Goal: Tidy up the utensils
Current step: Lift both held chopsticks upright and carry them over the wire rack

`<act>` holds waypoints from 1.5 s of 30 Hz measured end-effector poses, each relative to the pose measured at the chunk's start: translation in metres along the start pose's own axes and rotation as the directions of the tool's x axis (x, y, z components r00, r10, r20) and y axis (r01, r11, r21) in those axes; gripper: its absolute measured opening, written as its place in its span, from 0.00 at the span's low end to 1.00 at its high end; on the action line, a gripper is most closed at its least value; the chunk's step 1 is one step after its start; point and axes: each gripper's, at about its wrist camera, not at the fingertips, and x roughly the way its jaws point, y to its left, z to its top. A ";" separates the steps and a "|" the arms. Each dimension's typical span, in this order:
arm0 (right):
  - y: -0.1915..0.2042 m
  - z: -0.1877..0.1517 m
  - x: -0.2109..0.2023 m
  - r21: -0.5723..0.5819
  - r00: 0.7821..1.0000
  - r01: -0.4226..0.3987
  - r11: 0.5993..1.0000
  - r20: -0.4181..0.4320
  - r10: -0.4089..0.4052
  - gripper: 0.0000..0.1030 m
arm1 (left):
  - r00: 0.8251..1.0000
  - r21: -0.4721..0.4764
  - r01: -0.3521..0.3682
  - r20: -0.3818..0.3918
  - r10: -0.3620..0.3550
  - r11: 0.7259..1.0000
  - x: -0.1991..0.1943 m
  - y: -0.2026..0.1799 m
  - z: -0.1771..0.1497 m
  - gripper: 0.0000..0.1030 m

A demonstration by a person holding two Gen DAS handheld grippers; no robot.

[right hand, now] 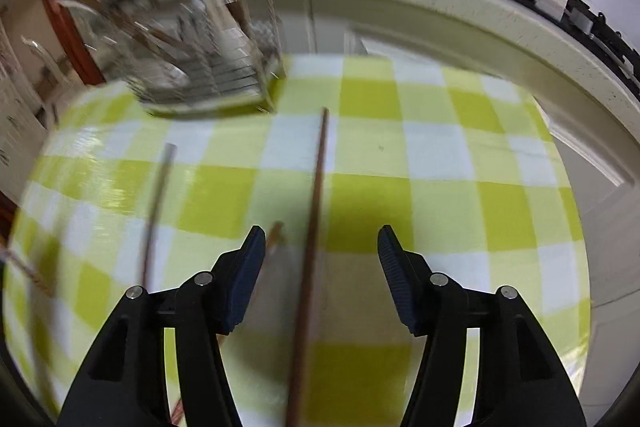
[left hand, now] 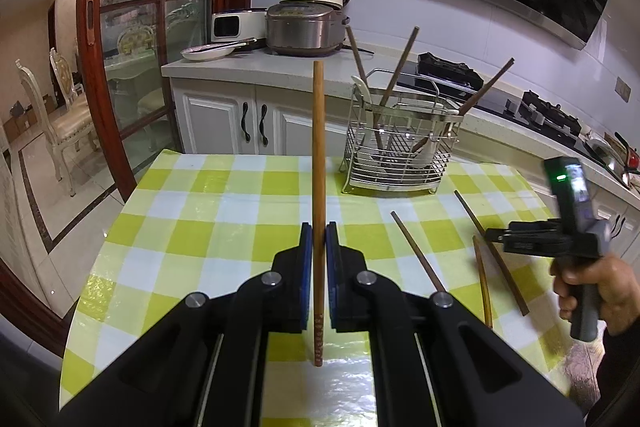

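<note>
Now the spread right gripper (right hand: 321, 251) straddles a dark chopstick (right hand: 316, 211) running lengthwise toward the wire utensil rack (right hand: 208, 67), while the left gripper (left hand: 319, 247) pinches a light chopstick (left hand: 319, 147) upright.

Wrist cams, shared checked table (left hand: 192, 227)

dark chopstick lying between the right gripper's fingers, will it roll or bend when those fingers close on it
The dark chopstick looks straight and rigid, so it probably won't bend. It is thin and lies flat on the glossy checked tablecloth, so it may roll or skid. The right gripper stands open around it, so centring should help.
</note>
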 end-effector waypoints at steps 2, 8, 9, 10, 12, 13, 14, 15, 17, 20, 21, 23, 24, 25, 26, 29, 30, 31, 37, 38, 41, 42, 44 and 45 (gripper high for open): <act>0.001 0.004 0.016 -0.007 0.999 0.009 1.000 -0.039 -0.009 0.46 | 1.000 -0.004 -0.005 0.000 0.005 1.000 0.000 0.003 -0.001 0.07; 0.006 0.013 0.027 -0.030 0.999 0.019 0.999 -0.049 -0.020 0.35 | 1.000 -0.023 -0.008 -0.009 0.008 1.000 0.006 0.010 -0.002 0.07; 0.007 0.012 0.028 -0.038 0.999 0.000 0.999 -0.049 -0.002 0.27 | 1.000 -0.022 -0.007 -0.009 0.007 1.000 0.006 0.010 -0.002 0.07; 0.010 0.013 0.028 -0.057 0.999 -0.010 0.998 -0.047 0.007 0.20 | 1.000 -0.021 -0.005 -0.008 0.005 1.000 0.004 0.009 -0.003 0.07; 0.015 0.012 0.028 -0.075 0.999 -0.015 0.997 -0.049 0.011 0.09 | 1.000 -0.021 -0.006 -0.007 0.006 1.000 0.003 0.010 -0.003 0.07; 0.015 0.012 0.027 -0.075 0.999 -0.019 0.997 -0.050 0.015 0.08 | 1.000 -0.023 -0.006 -0.006 0.006 1.000 0.002 0.010 -0.003 0.07; 0.015 0.011 0.027 -0.074 0.999 -0.028 0.997 -0.048 0.024 0.08 | 1.000 -0.022 -0.006 -0.005 0.006 1.000 0.001 0.011 -0.004 0.07; 0.014 0.010 0.024 -0.072 0.999 -0.033 0.997 -0.040 0.030 0.08 | 1.000 -0.022 -0.007 -0.006 0.007 1.000 0.002 0.010 -0.003 0.07; 0.011 0.010 0.012 -0.059 0.999 -0.043 0.997 -0.015 0.042 0.08 | 1.000 -0.025 -0.009 -0.006 0.009 1.000 0.001 0.012 -0.003 0.07; 0.006 0.009 -0.022 -0.034 0.994 -0.079 0.996 0.073 0.082 0.08 | 1.000 -0.025 -0.008 -0.002 0.008 1.000 0.001 0.011 -0.002 0.07; 0.005 0.007 -0.037 -0.029 0.989 -0.089 0.996 0.112 0.092 0.08 | 1.000 -0.024 -0.007 0.000 0.007 1.000 0.000 0.010 -0.002 0.07; 0.005 0.003 -0.064 -0.035 0.976 -0.106 0.994 0.187 0.111 0.08 | 1.000 -0.023 -0.004 0.002 0.004 1.000 -0.001 0.009 -0.001 0.07; 0.005 0.001 -0.074 -0.039 0.971 -0.105 0.994 0.210 0.111 0.08 | 1.000 -0.021 -0.002 0.002 0.002 1.000 -0.001 0.007 -0.001 0.07; 0.006 -0.004 -0.088 -0.043 0.963 -0.104 0.994 0.245 0.111 0.08 | 1.000 -0.019 -0.001 0.003 0.001 1.000 -0.002 0.006 -0.001 0.07; 0.007 -0.008 -0.101 -0.049 0.955 -0.108 0.993 0.274 0.118 0.08 | 1.000 -0.017 0.002 0.005 -0.002 1.000 -0.002 0.005 -0.001 0.07; 0.002 -0.016 -0.123 -0.045 0.939 -0.122 0.991 0.320 0.130 0.07 | 1.000 -0.013 0.005 0.010 -0.005 1.000 -0.005 0.002 0.000 0.07; 0.000 -0.019 -0.128 -0.042 0.935 -0.127 0.991 0.329 0.134 0.07 | 1.000 -0.012 0.005 0.012 -0.005 1.000 -0.006 0.002 0.000 0.07; -0.001 -0.022 -0.133 -0.040 0.931 -0.131 0.991 0.338 0.137 0.07 | 1.000 -0.010 0.006 0.014 -0.006 1.000 -0.007 0.001 0.000 0.07; -0.003 -0.032 -0.145 -0.041 0.923 -0.113 0.993 0.366 0.121 0.07 | 1.000 -0.001 0.013 0.023 -0.013 1.000 -0.011 -0.005 0.002 0.07; -0.004 -0.033 -0.145 -0.040 0.922 -0.112 0.993 0.368 0.119 0.07 | 1.000 0.000 0.013 0.024 -0.013 1.000 -0.012 -0.006 0.003 0.07; -0.006 -0.037 -0.148 -0.035 0.919 -0.106 0.994 0.379 0.112 0.07 | 0.999 -0.002 0.015 0.028 -0.015 1.000 -0.014 -0.007 0.004 0.07; -0.006 -0.037 -0.148 -0.035 0.918 -0.103 0.994 0.381 0.108 0.07 | 0.999 -0.005 0.018 0.030 -0.017 1.000 -0.014 -0.007 0.005 0.07; -0.006 -0.039 -0.151 -0.033 0.916 -0.097 0.995 0.387 0.102 0.07 | 0.999 -0.004 0.024 0.032 -0.023 1.000 -0.015 -0.010 0.007 0.07; -0.006 -0.039 -0.153 -0.031 0.914 -0.094 0.995 0.392 0.099 0.07 | 0.999 -0.001 0.027 0.035 -0.027 1.000 -0.015 -0.012 0.008 0.07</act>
